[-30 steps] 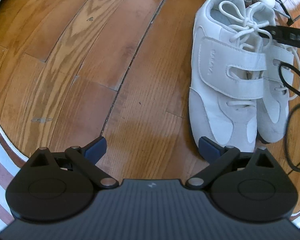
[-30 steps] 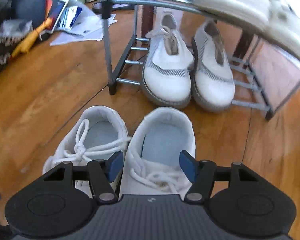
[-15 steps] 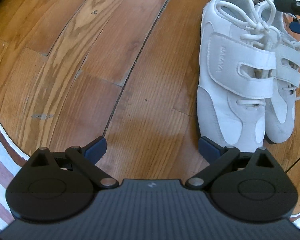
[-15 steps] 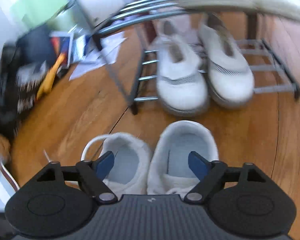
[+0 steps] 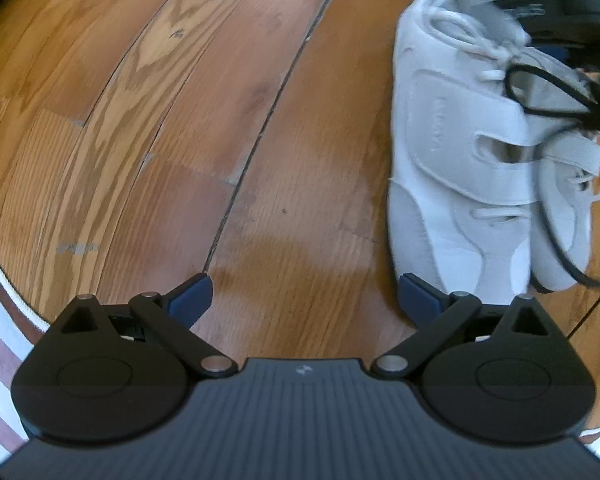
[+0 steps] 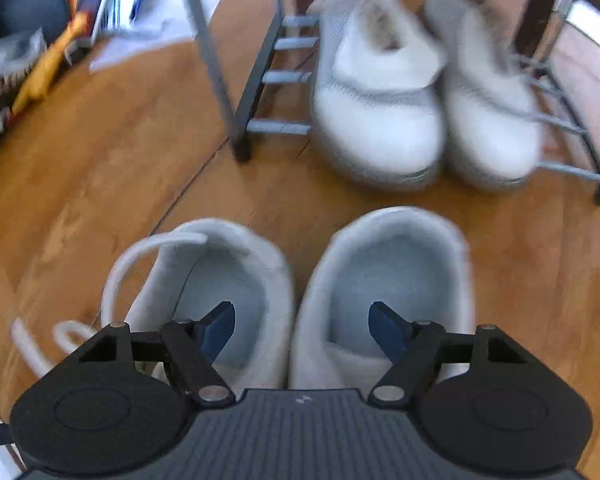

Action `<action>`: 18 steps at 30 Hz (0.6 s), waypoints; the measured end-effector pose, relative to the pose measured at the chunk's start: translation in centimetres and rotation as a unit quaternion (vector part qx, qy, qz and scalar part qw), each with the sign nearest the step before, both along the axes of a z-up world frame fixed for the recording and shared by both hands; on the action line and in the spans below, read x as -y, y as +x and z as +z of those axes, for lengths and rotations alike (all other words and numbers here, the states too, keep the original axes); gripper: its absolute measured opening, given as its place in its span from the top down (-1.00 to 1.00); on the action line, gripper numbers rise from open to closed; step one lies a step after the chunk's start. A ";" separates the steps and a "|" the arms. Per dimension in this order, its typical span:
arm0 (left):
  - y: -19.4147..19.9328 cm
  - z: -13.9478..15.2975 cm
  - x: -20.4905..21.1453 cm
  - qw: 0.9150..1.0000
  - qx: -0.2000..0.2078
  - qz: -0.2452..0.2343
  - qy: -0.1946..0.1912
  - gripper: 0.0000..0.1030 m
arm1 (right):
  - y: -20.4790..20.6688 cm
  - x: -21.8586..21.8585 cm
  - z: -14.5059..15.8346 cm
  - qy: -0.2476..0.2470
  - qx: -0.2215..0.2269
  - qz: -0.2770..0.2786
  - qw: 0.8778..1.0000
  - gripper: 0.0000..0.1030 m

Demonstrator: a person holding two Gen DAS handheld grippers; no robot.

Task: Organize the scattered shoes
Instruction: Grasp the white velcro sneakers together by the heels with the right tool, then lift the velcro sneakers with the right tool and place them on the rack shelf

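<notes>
The left gripper (image 5: 303, 300) points straight down over bare wooden floor (image 5: 180, 128), jaws spread and empty, the white strap sneakers (image 5: 460, 168) just to its right. The right gripper (image 6: 302, 322) tilts steeply down over their heel openings, one finger in each shoe, jaws closing but not yet pressing. To lift the pair together, I'd pinch both touching inner collars squarely. The shoe rack (image 6: 260, 80) stands just beyond.

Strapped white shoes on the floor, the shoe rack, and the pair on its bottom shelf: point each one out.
Strapped white shoes (image 5: 456, 160): left wrist view, on the nearer shoe's wide strap.
Shoe rack (image 6: 278, 126): right wrist view, on a lower-shelf bar.
Pair on the bottom shelf (image 6: 380, 120): right wrist view, on the left shoe's toe.
</notes>
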State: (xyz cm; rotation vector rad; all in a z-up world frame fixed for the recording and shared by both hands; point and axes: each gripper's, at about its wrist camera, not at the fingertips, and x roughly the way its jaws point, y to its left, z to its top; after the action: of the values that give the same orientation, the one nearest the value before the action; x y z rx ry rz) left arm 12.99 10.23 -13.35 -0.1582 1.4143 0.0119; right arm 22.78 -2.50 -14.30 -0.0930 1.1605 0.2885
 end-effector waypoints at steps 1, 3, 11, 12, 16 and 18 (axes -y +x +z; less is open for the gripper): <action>-0.1 0.0 -0.1 1.000 0.000 0.002 -0.001 -0.96 | -0.2 -0.3 -0.2 -0.007 0.020 0.005 1.000 -0.33; -0.3 0.3 -0.2 1.000 0.002 0.004 -0.002 -0.96 | -0.9 0.1 0.0 -0.002 0.062 0.001 0.998 0.46; -1.7 1.3 -0.3 1.000 0.017 0.007 -0.008 -0.96 | -6.5 4.5 1.7 0.103 0.193 -0.045 0.975 0.53; -1.8 1.5 -0.3 1.000 0.021 0.004 -0.010 -0.96 | -8.1 5.3 2.7 0.118 0.223 -0.058 0.966 0.53; -3.2 1.5 -1.3 0.999 0.037 -0.007 -0.013 -0.96 | -11.7 6.7 5.7 0.132 0.294 -0.083 0.943 0.53; -3.2 2.2 -1.1 0.999 0.049 -0.010 -0.014 -0.96 | -13.3 7.5 7.8 0.137 0.331 -0.097 0.929 0.53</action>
State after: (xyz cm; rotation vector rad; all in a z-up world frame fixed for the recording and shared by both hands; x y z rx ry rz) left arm 9.77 11.36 -11.19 -0.1657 1.3194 -0.0309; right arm 9.50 -9.99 -6.52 0.1635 0.4438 0.2151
